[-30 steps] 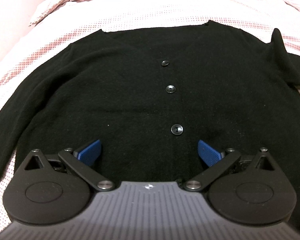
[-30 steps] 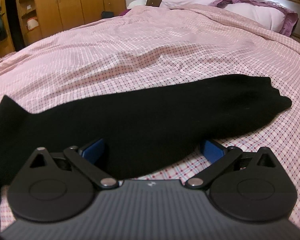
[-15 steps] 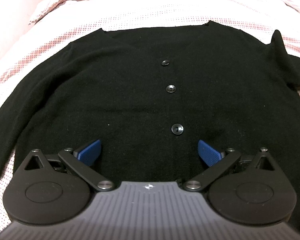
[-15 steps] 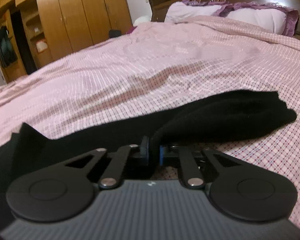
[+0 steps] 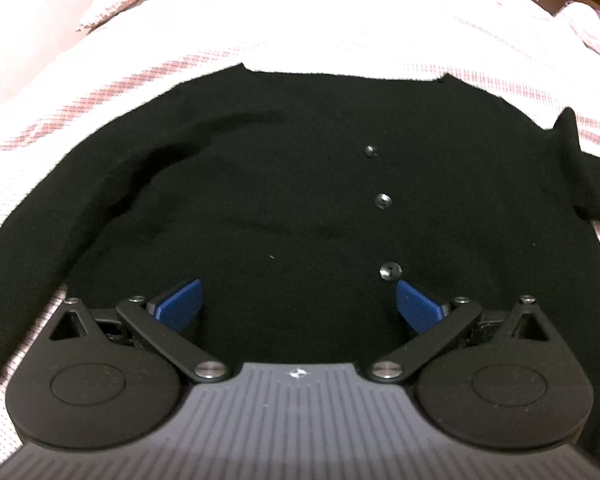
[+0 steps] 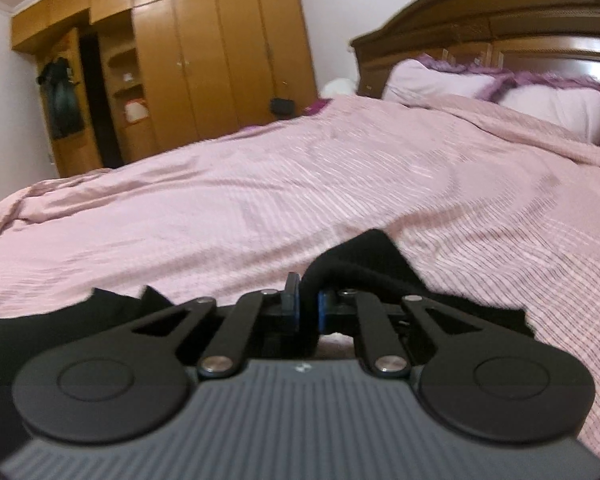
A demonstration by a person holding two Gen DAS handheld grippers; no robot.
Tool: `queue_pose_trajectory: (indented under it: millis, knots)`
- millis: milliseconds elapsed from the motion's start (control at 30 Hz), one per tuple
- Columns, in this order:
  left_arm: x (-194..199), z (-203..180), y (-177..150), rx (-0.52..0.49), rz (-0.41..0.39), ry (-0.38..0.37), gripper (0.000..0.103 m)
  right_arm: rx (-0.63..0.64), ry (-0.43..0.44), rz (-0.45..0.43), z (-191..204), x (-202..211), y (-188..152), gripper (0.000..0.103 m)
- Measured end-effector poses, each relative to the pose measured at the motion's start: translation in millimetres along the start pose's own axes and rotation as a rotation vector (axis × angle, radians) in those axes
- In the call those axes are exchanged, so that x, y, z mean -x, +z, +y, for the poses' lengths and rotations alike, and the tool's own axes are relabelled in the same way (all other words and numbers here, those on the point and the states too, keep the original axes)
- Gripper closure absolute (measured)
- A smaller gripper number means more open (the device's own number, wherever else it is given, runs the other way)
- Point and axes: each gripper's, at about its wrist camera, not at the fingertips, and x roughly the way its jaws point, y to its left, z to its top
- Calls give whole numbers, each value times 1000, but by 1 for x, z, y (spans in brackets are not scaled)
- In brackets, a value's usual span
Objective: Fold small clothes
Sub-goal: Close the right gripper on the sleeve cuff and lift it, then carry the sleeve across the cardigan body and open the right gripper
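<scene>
1. A black cardigan is laid flat, front up, on a bed covered by a pink checked bedspread.
2. Three dark buttons are seen in a row down the cardigan's middle.
3. The left tongs are held released above the cardigan's lower part; the blue pads stand wide apart with nothing gripped between them.
4. The right tongs are clenched on the cardigan's sleeve; a fold of black knit is pinched between the pads and raised off the bedspread.
5. In the right wrist view, white pillows are seen against a dark wooden headboard, and a wooden wardrobe stands beyond the bed.
</scene>
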Motion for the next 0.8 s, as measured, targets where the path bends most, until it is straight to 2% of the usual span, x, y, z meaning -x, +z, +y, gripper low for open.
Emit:
queue_pose_trajectory:
  millis: [233,467,667,800]
  knots:
    - [14,27,12,19,-45,41,0,39,97,-53,40,19,20,92]
    - [27,62,26,37,-83,89,0,91,228,-113,96,38,41,92]
    - [30,86,32,38,-95,114,0,137,352,-120,153,45,47,92]
    - [23,103,31,54,-70,118,0,159,434,-102,190,48,41,92]
